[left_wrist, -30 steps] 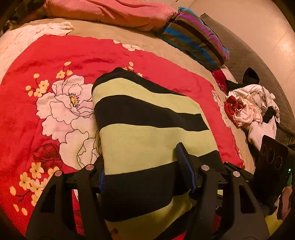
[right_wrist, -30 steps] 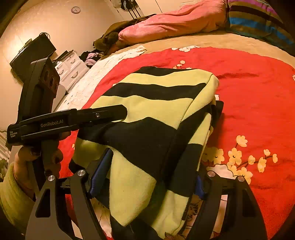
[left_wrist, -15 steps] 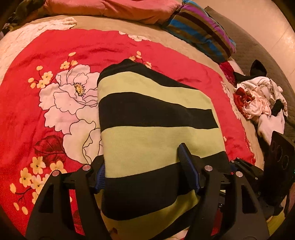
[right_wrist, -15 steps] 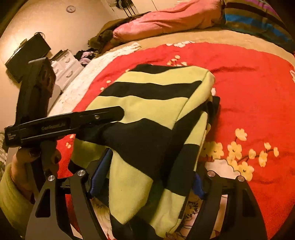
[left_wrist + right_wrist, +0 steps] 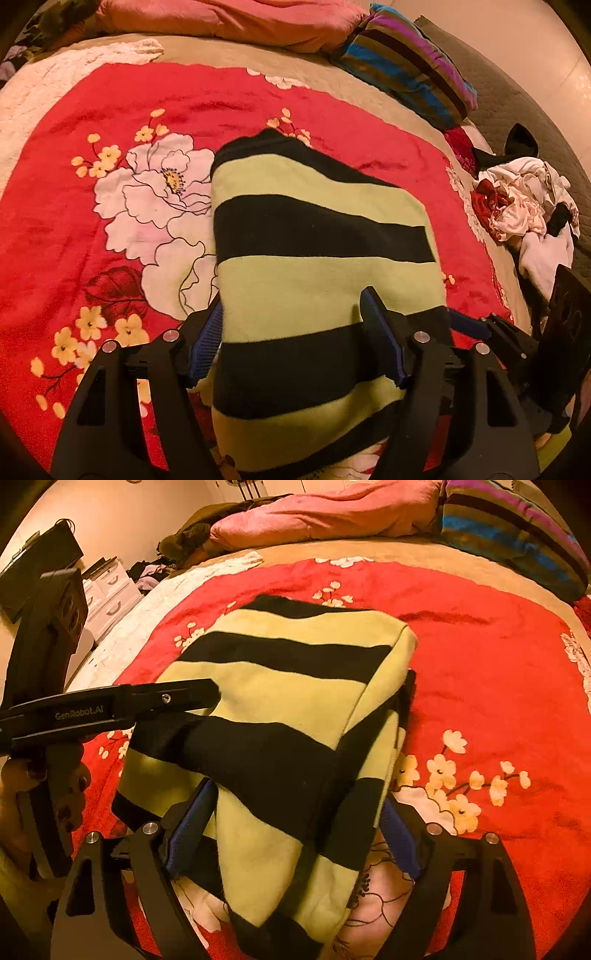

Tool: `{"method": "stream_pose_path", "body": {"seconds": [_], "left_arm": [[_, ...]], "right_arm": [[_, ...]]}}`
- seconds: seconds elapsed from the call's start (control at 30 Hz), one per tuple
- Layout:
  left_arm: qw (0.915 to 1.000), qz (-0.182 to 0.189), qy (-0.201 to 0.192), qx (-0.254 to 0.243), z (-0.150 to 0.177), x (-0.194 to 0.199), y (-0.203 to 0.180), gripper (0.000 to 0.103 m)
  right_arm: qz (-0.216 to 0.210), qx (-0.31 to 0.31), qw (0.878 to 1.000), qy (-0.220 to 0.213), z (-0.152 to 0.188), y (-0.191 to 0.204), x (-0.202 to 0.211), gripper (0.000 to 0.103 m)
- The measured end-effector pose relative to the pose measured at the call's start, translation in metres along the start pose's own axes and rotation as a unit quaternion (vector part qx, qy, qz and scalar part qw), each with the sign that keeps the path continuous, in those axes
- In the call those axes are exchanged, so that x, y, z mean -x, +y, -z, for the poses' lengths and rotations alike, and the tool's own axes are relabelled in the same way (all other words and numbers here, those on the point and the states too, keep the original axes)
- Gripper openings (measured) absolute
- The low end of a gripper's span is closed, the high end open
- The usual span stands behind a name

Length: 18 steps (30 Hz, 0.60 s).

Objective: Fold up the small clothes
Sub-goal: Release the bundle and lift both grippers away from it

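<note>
Now the folded striped sweater (image 5: 317, 280) lies on the red blanket (image 5: 55, 229). Left gripper (image 5: 295, 347) and right gripper (image 5: 291, 834) have just been opening, with cloth between the spread jaws. I think a pad may catch the knit and spoil the fold.

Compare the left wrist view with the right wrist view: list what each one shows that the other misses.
Left wrist only: a heap of unfolded clothes at the bed's edge.

Right wrist only: white drawers, a dark case, and the hand that holds the left hand-held gripper.

Both: the striped garment, the red floral blanket, the pink pillow and the striped pillow.
</note>
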<state>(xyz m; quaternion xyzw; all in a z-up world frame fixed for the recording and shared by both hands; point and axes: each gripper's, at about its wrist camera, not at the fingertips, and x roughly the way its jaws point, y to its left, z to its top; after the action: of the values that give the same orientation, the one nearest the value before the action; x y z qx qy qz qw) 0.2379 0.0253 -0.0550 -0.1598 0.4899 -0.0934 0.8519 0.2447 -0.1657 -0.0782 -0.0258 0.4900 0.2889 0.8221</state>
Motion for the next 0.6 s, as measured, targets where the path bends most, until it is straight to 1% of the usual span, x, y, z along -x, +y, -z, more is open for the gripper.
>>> {"method": "stream_pose_path", "body": {"seconds": [0.13,0.2,0.3,0.37,0.47,0.6], "left_arm": [[0.9997,-0.004,-0.019,-0.014,0.002,0.021,-0.006,0.073],[0.9992,-0.009,-0.031,-0.024,0.002,0.034,-0.011,0.079],[0.998,-0.017,-0.051,-0.034,0.004,0.057,-0.018,0.085],[0.997,-0.022,-0.063,-0.041,0.006,0.069,-0.021,0.09],[0.9953,-0.029,-0.079,-0.048,0.013,0.088,-0.026,0.094],[0.993,-0.037,-0.098,-0.055,0.026,0.112,-0.029,0.094]], "right_arm": [[0.001,-0.001,1.0,-0.029,-0.001,0.0,0.021,0.086],[0.009,0.008,0.999,-0.05,-0.001,0.003,0.036,0.095],[0.025,0.022,0.997,-0.075,0.0,0.009,0.055,0.096],[0.039,0.028,0.995,-0.089,0.002,0.013,0.067,0.098],[0.051,0.034,0.992,-0.113,0.008,0.018,0.088,0.099],[0.06,0.034,0.988,-0.139,0.011,0.02,0.107,0.099]]}}
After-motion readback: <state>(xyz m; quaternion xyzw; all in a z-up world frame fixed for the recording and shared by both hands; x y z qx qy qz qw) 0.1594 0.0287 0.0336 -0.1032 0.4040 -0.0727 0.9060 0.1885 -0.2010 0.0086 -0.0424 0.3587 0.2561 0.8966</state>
